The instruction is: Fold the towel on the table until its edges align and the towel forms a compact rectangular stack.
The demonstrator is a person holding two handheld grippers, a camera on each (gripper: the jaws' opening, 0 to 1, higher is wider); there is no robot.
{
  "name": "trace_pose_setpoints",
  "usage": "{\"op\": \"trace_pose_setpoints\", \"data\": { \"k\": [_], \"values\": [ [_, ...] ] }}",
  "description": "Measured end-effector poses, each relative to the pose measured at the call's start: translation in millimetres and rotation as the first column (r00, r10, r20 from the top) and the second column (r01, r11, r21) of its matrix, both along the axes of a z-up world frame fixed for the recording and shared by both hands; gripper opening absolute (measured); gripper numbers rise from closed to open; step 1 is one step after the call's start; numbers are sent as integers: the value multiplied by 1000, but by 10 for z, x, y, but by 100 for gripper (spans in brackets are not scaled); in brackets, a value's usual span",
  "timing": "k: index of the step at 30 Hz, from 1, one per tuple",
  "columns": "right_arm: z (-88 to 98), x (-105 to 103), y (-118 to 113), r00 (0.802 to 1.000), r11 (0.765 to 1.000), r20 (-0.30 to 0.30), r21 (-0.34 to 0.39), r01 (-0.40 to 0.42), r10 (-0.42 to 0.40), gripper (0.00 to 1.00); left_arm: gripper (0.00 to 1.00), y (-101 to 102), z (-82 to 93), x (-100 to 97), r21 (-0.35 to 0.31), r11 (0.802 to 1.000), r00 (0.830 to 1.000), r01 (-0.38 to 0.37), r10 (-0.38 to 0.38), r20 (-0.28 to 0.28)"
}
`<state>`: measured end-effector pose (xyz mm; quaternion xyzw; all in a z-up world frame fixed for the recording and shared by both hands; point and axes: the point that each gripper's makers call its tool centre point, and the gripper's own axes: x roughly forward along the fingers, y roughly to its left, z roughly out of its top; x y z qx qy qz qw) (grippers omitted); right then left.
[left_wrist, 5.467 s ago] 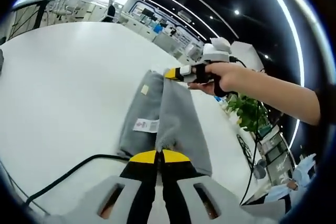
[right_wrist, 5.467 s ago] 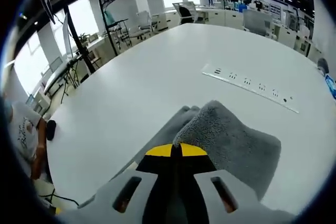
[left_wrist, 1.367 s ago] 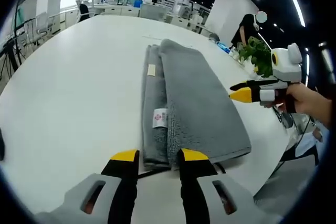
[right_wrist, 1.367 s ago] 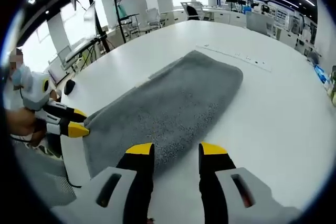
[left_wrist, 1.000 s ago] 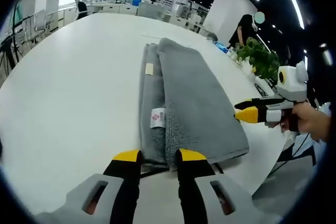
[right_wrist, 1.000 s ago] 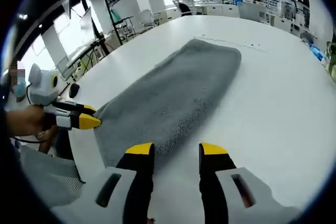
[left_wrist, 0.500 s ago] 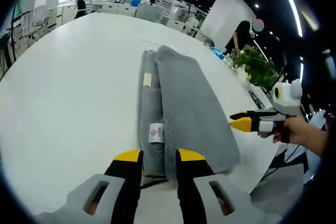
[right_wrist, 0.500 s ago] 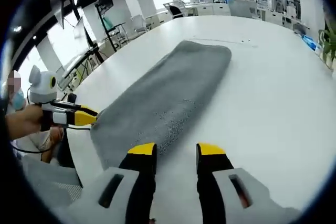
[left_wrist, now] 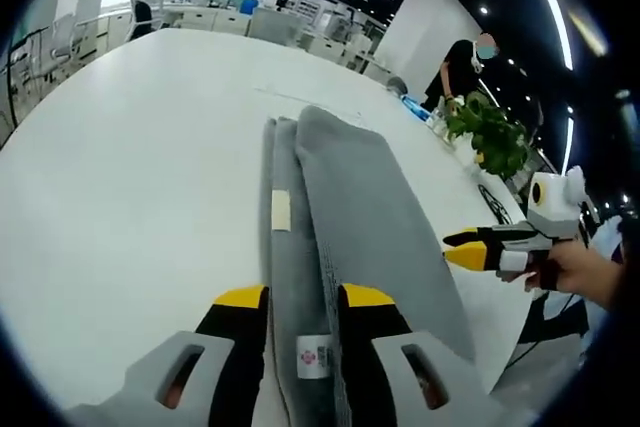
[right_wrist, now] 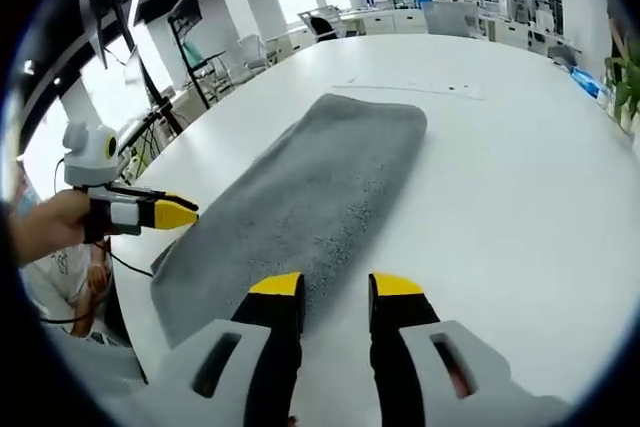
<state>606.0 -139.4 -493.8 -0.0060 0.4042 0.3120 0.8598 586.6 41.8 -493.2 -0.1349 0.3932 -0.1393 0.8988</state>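
Towel (left_wrist: 345,217), grey and already folded lengthwise into a long narrow strip, lying on the white table (left_wrist: 130,147) with its layered edges and two small labels showing in the left gripper view. The left gripper (left_wrist: 303,296) has its yellow-tipped jaws parted and straddling the near short end of the strip, not yet closed on it. The right gripper (right_wrist: 336,285), jaws likewise apart, sits at the long side of the strip near the same end, and appears in the left gripper view at the right. The step in hand is judged to be seizing the near end for a crosswise fold. To do it well, each gripper should pinch every layer at a near corner, lift evenly, and lay that end squarely onto the far end (right_wrist: 385,107) so edges coincide.
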Motion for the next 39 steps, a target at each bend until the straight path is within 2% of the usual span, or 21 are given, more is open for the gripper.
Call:
{"op": "trace_pose_setpoints", "data": {
  "k": [3,7,9,15,26,33,39],
  "values": [
    [-28,70,11,1000,1000,-5,-1,10,-10,22,28,17,-62,166,5,1000,1000,7,-7,-3],
    [-42,67,23,1000,1000,-15,2,19,-19,19,27,9,-93,234,13,1000,1000,15,-15,-8],
    [-74,101,35,1000,1000,-17,5,22,-21,18,27,-41,-96,211,12,1000,1000,16,-16,-10],
    [-97,155,63,999,999,-24,16,29,-29,12,24,-1,-106,234,10,1000,1000,14,-14,-8],
    [-146,148,63,999,999,-30,6,37,-37,2,9,-54,-163,273,28,999,1000,17,-17,4],
    [-153,195,-52,999,998,-8,-23,52,-52,0,5,-192,-195,291,77,996,999,42,-42,1],
    [-164,243,-292,997,996,1,-40,81,-81,0,5,-435,-187,284,64,996,998,60,-60,0]
  ]
}}
